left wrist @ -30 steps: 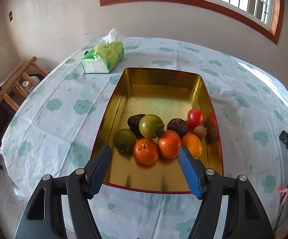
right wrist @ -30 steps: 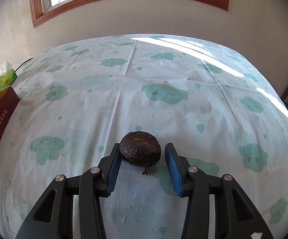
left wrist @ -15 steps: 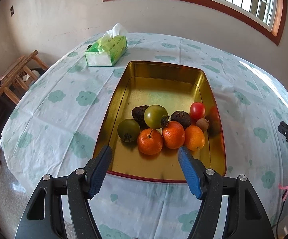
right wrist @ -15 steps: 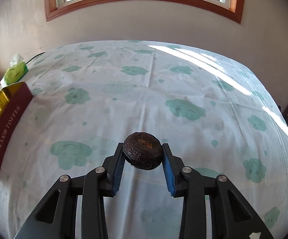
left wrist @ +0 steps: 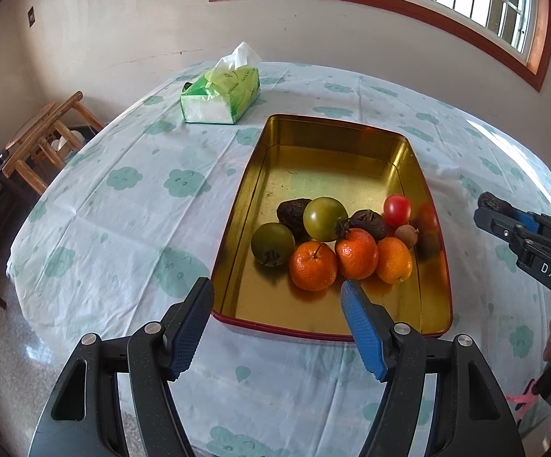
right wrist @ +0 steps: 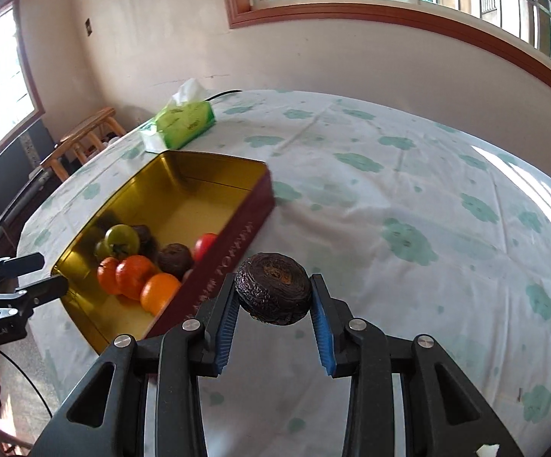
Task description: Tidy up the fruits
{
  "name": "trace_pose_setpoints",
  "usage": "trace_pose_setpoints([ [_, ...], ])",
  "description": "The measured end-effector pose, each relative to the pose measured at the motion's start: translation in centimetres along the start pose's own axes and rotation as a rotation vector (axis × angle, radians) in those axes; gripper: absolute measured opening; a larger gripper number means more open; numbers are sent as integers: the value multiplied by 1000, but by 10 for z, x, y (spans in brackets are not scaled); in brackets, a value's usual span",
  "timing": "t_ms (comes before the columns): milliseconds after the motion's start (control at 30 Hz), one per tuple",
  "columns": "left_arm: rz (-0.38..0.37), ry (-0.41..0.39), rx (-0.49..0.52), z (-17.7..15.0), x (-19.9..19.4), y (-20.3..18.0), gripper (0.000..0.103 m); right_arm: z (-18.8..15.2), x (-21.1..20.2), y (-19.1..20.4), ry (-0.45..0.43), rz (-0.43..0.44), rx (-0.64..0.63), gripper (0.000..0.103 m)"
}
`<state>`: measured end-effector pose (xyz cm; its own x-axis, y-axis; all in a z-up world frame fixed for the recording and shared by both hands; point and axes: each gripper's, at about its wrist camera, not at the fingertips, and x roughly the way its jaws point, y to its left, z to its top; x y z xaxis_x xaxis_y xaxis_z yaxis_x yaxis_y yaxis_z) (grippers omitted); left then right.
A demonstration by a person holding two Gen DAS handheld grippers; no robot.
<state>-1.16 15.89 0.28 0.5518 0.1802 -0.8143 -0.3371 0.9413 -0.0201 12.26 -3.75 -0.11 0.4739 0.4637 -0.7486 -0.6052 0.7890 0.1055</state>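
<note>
A gold tin (left wrist: 241,205) with a dark red outside lies on the cloud-print tablecloth. It holds three orange mandarins (left wrist: 313,266), two green tomatoes (left wrist: 325,219), a red tomato (left wrist: 397,209), two dark wrinkled fruits (left wrist: 368,222) and a small brown one. My left gripper (left wrist: 277,304) hangs open over the tin's near edge with nothing between its fingers. My right gripper (right wrist: 273,304) is shut on another dark wrinkled fruit (right wrist: 273,289), held in the air just right of the tin's side wall (right wrist: 237,236). In the left wrist view it enters from the right edge (left wrist: 492,209).
A green tissue box (left wrist: 222,95) sits beyond the tin near the far table edge. Wooden stools (left wrist: 43,137) stand off the table's left side. The far half of the tin floor is bare. A hand shows at the right edge of the left wrist view.
My right gripper closed on the dark fruit, lifted it off the cloth and carried it left to the tin. The left gripper has stayed in place, still open.
</note>
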Motion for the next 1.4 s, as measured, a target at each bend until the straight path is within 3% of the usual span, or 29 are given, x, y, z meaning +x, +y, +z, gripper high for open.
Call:
trace_pose_setpoints([
  [233, 25, -5, -9, -4, 0, 16, 70, 18, 26, 45, 24, 29, -90, 33],
  [467, 45, -9, -42, -2, -2, 37, 70, 23, 49, 66, 55, 48, -109, 33],
  [967, 45, 6, -44, -8, -2, 40, 70, 14, 63, 75, 87, 9, -97, 35],
  [1133, 52, 8, -33, -10, -3, 38, 70, 13, 48, 78, 63, 14, -105, 48],
  [1233, 56, 4, -30, -10, -5, 36, 70, 13, 31, 80, 34, 7, -115, 62],
  [1367, 62, -4, -30, -11, -7, 35, 70, 7, 7, 79, 12, -38, -93, 90],
  [1400, 64, -5, -35, -11, -8, 35, 70, 6, 4, 77, 23, -50, -80, 94],
])
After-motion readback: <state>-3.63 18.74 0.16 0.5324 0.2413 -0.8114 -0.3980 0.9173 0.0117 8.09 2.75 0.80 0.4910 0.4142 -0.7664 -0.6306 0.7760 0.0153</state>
